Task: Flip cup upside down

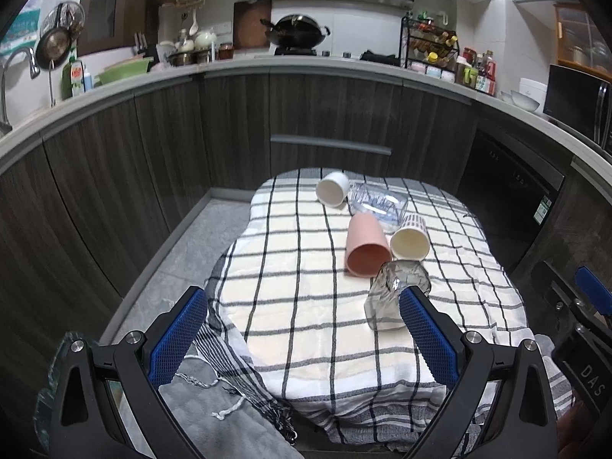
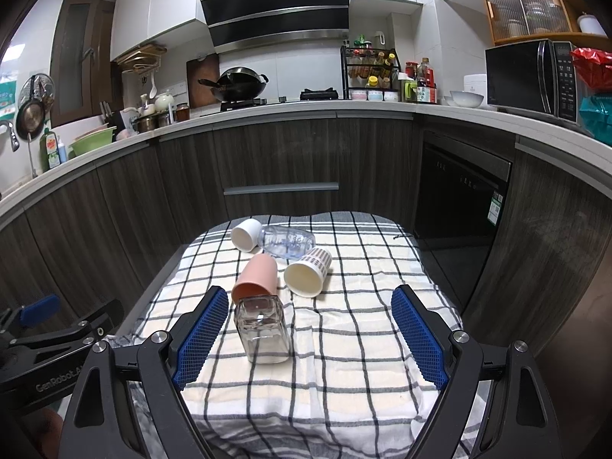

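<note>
Lying on its side on the checked cloth (image 2: 344, 344) that covers the bench, the clear glass cup (image 2: 262, 329) points its long axis roughly straight away from the right gripper (image 2: 311, 334), mouth toward the camera and base toward the pink cup (image 2: 255, 279), which it touches or nearly touches. Both blue-padded fingers of the right gripper are spread wide and hold nothing; the glass sits ahead of them, nearer the left finger (image 2: 201, 338) than the middle of the gap. The left gripper (image 1: 302, 338) is also wide open and empty, with the glass cup (image 1: 394, 296) just beyond its right finger (image 1: 428, 334), off to one side. My judgement is that the right hand is better placed: a small shift left would centre the glass between its fingers, which would close across the cup's width.
</note>
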Demonstrator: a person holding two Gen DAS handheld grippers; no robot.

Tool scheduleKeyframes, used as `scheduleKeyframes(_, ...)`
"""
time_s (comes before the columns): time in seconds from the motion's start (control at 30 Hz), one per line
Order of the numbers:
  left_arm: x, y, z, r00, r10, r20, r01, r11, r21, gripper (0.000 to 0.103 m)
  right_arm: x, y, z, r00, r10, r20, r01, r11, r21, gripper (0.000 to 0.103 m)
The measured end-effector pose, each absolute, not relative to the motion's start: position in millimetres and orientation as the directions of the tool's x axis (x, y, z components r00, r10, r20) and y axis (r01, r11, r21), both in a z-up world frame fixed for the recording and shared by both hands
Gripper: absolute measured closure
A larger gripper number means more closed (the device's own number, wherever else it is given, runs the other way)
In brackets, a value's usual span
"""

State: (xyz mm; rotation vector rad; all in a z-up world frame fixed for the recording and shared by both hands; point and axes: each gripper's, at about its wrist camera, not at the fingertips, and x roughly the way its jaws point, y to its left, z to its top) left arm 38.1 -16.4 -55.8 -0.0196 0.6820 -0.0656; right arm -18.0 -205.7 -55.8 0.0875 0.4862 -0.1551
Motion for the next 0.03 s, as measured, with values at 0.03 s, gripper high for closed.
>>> scheduleKeyframes(0.03,40.7,-17.2,-59.3,0.766,-0.066,-0.639,0.054,0.998,-0.039,0.000,-16.3,-205.3,-57.7,0.870,-0.126,-0.477,0.170,0.984,0.051,0.016)
